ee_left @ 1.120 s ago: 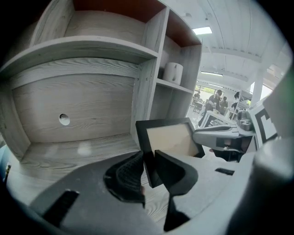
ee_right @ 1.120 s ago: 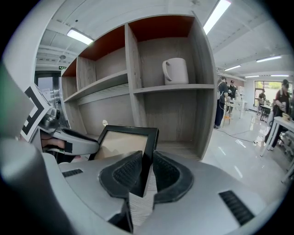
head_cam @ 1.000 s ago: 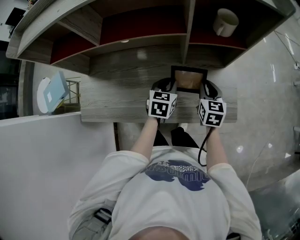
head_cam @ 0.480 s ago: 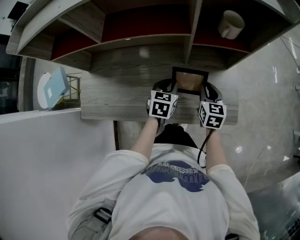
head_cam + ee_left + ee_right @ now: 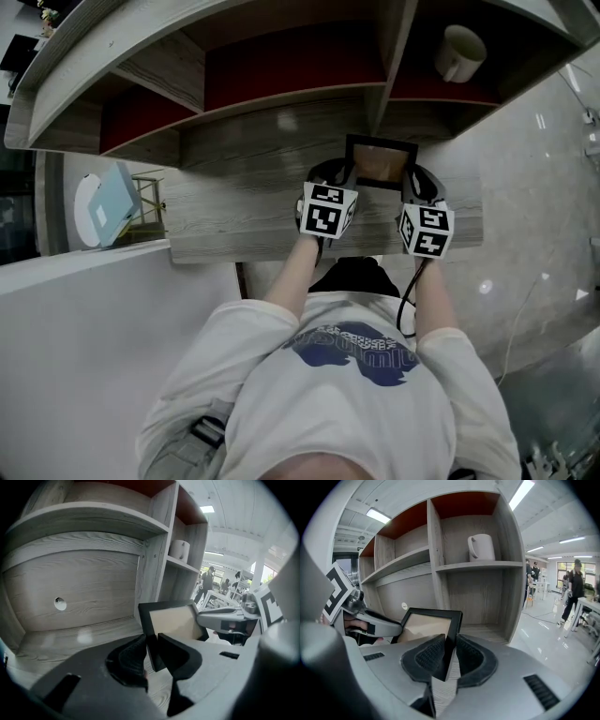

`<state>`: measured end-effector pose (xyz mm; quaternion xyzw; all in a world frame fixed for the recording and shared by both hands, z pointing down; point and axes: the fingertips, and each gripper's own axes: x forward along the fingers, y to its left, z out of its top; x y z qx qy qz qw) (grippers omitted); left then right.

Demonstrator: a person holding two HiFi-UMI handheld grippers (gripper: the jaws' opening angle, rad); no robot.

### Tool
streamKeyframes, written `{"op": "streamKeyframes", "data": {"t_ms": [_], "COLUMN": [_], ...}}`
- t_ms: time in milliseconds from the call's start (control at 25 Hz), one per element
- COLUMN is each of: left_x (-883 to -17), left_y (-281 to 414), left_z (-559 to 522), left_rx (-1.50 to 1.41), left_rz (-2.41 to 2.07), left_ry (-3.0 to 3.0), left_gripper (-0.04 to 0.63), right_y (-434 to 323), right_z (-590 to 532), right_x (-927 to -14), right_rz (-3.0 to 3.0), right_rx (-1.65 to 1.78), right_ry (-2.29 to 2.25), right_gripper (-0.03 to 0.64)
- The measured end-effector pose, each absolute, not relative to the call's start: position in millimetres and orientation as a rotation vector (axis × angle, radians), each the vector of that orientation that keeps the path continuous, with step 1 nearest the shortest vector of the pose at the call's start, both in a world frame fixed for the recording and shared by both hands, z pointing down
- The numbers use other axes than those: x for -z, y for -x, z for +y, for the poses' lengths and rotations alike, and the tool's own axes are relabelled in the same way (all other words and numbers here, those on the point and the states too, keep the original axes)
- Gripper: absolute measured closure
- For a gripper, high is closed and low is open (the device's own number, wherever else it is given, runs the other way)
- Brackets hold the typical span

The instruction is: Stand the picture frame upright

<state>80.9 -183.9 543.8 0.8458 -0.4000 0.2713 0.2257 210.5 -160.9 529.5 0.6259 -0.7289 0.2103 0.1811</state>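
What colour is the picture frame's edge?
The frame has a black edge round a tan middle. The right gripper view shows it best.

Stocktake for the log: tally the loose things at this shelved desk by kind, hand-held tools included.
Black rectangular picture frame: 1
White cylindrical mug: 1
Grey two-jaw tools: 2 (left tool, right tool)
Total: 4

picture frame — lower corners hidden
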Motion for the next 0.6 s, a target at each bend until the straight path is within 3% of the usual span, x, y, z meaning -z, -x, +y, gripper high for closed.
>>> {"op": "streamKeyframes", "data": {"t_ms": [600], "left_x": [-554.8], "left_y": [-85.4], "left_z": [-196.4], "left_rx": [-0.738], "left_rz": [-1.147], "left_ry": [-2.358], "left_gripper": [0.511], "right_y": [-214.2], "right_z": [-175.4], "right_x": [-539.4], "right_rz": [-2.119], "right_rx": [-0.523], "right_ry": [-1.745], "right_gripper": [0.545]}}
